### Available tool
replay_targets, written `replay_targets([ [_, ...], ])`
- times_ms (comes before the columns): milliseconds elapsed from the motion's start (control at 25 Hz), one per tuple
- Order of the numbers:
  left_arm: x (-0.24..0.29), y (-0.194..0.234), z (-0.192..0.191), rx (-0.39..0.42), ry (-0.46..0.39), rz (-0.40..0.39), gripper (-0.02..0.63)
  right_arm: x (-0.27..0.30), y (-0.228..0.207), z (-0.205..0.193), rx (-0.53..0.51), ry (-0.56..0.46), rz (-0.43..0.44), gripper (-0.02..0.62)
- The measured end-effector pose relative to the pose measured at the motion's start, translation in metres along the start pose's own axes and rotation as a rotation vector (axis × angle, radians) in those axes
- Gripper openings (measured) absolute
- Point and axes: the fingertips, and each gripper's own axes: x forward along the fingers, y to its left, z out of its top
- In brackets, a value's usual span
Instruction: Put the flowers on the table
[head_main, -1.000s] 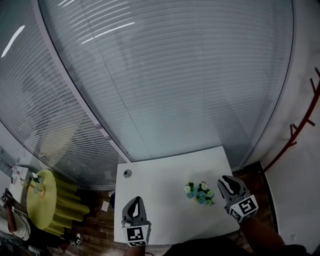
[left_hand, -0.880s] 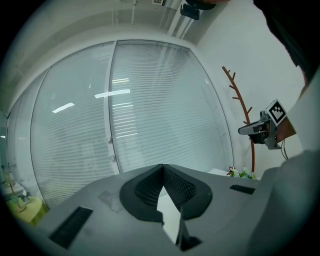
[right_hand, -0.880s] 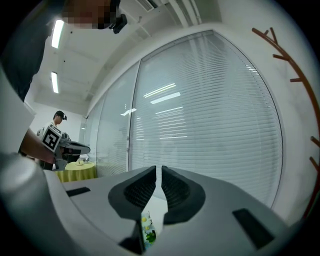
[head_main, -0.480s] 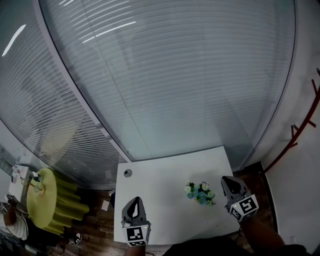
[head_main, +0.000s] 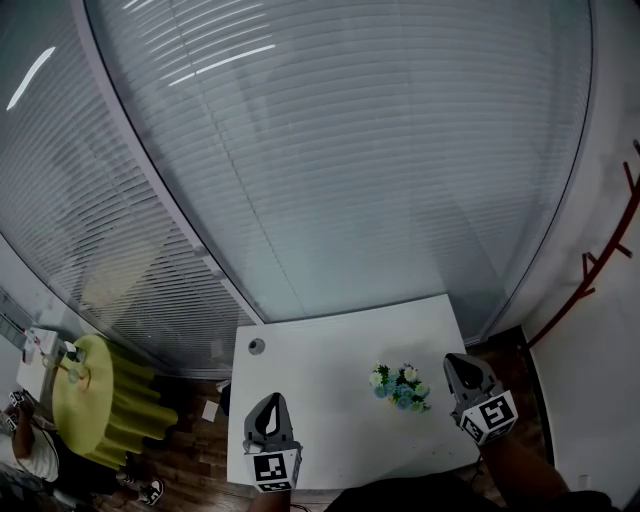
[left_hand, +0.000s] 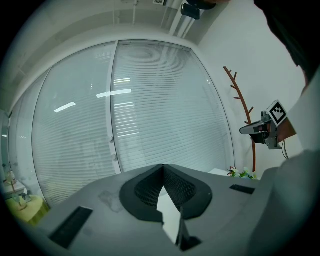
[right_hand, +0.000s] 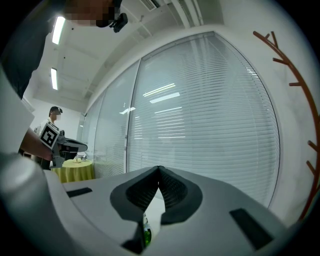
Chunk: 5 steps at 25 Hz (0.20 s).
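Note:
A small bunch of blue, white and green flowers (head_main: 399, 385) lies on the white table (head_main: 320, 370), right of its middle; in the left gripper view the flowers (left_hand: 240, 173) show at the far right. My right gripper (head_main: 457, 360) hovers just right of the bunch, apart from it, jaws shut and empty. In its own view my right gripper (right_hand: 159, 168) has its tips meeting, and a bit of green shows through the gap lower down. My left gripper (head_main: 270, 401) is over the table's front left, also shut with nothing held; its tips (left_hand: 162, 166) meet.
A small round dark object (head_main: 256, 346) sits near the table's back left corner. A glass wall with blinds (head_main: 330, 160) runs behind. A round table with a yellow cloth (head_main: 85, 400) stands at the left, a red coat rack (head_main: 590, 270) at the right.
The right gripper's jaws, slightly apart a second ago, have closed together. Neither gripper has shifted and the flowers lie where they were.

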Motion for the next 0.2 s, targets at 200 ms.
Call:
replay_targets([
  [200,-0.0018,-0.0005,0.0013,-0.001,-0.001,0.002,0.005,-0.0019,-0.0009,0.0028,-0.021,-0.006,0.000,0.015],
])
